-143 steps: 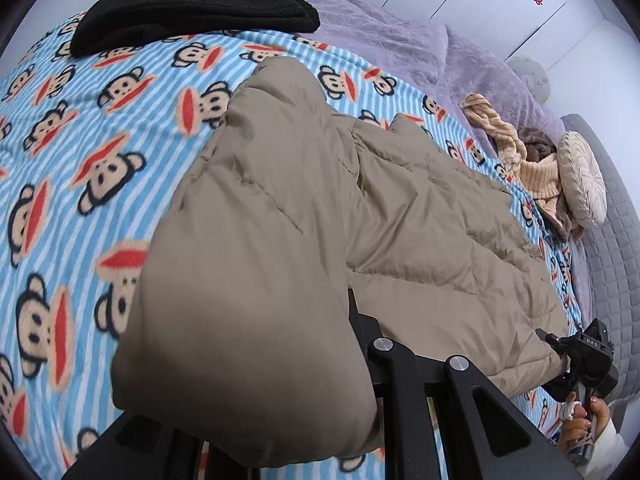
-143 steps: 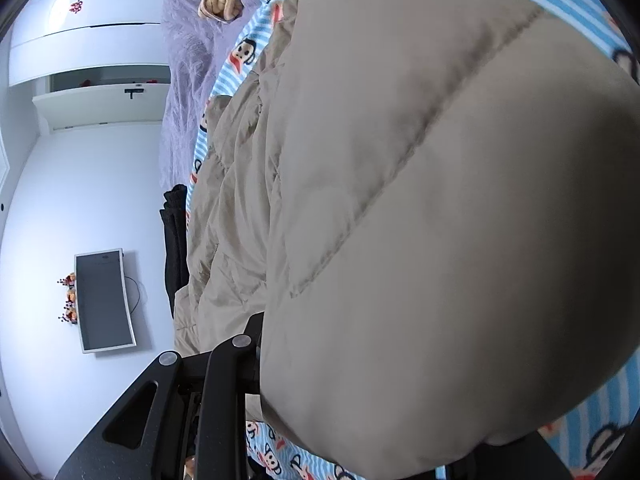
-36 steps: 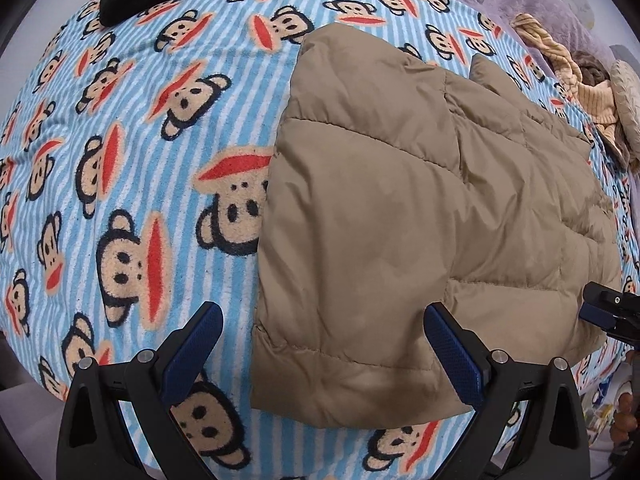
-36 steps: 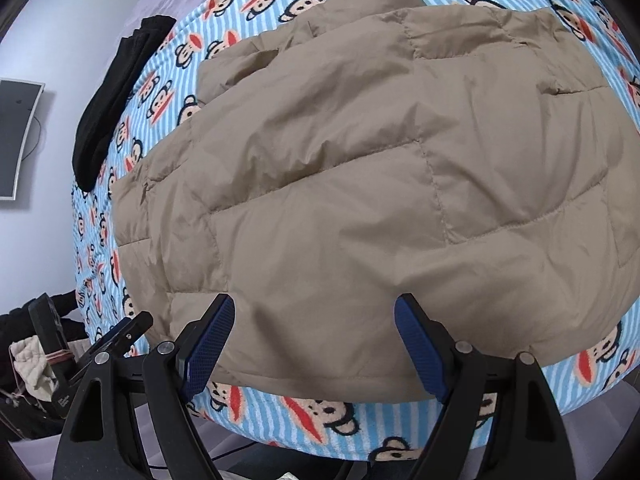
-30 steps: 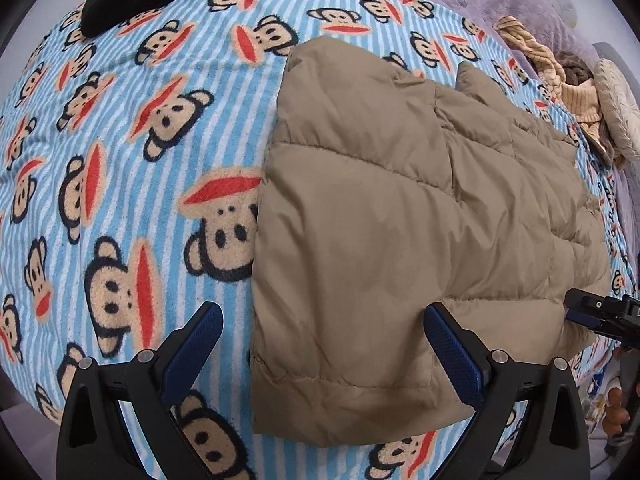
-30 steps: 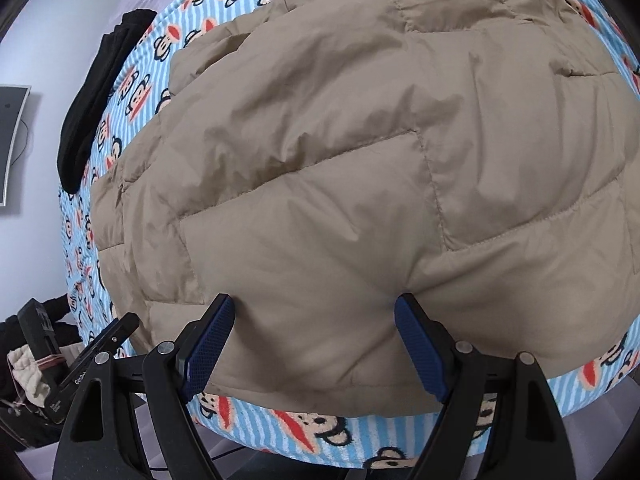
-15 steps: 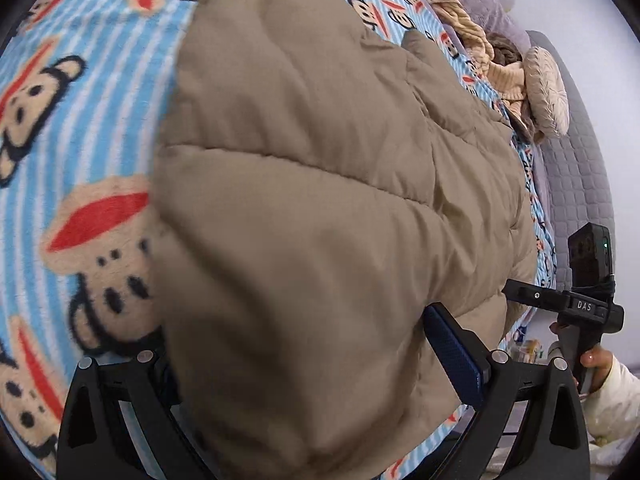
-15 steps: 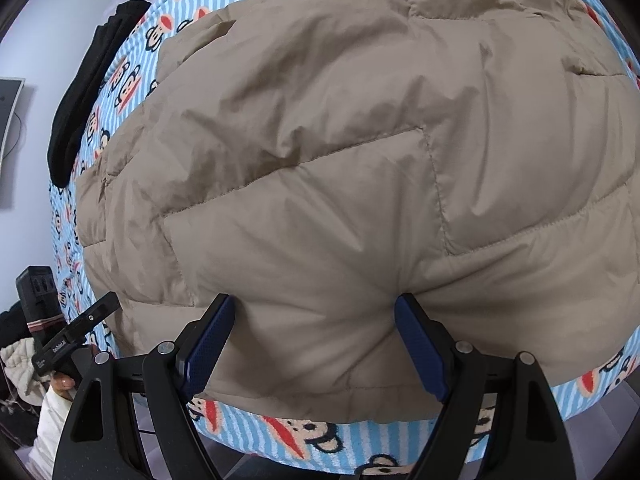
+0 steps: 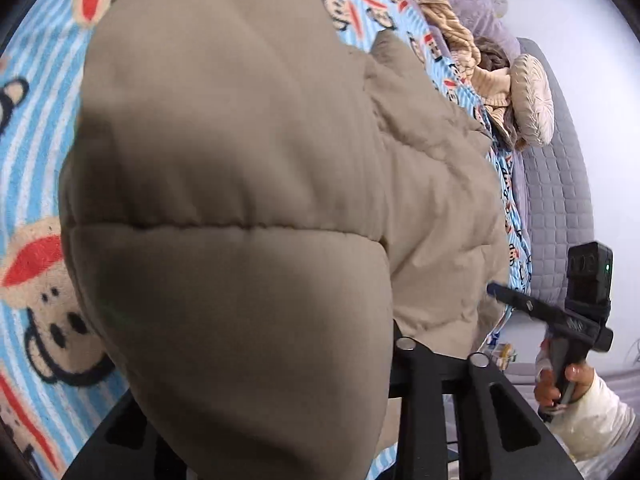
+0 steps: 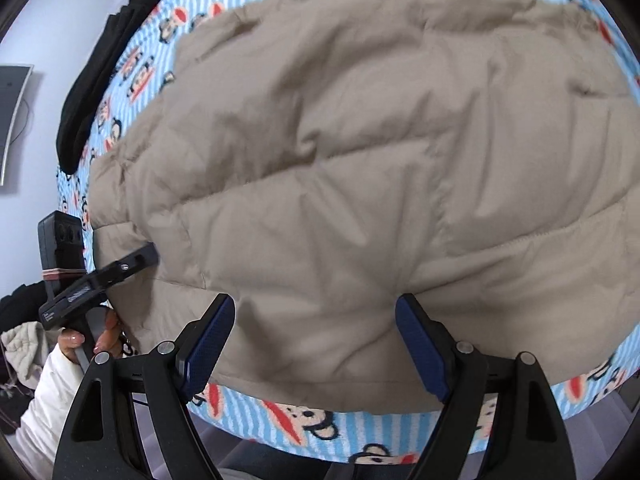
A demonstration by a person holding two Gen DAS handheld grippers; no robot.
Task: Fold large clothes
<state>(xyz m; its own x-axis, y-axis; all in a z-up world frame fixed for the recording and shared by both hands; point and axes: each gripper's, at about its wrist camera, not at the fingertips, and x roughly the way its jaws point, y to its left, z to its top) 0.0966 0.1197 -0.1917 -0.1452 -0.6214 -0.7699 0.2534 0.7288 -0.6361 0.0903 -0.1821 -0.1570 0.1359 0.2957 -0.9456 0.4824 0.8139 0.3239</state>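
my left claw (image 10: 150, 254): jaws have just been closing, now clamped on the near edge of the tan puffer jacket (image 10: 360, 140), which bulges over its fingers. my right claw (image 10: 314, 344): jaws apart, jacket hem between the blue pads (image 10: 420, 344), not pinched. jacket lies ahead on the monkey-print bed (image 10: 304, 412).

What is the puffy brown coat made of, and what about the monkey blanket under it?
The puffy coat looks like thin, smooth woven nylon or polyester with a slight sheen, stitched into padded panels; the filling is hidden, so down or synthetic is a guess. The monkey blanket looks like soft fleece or plush: its printed stripes and monkey faces have a fuzzy, matte nap.
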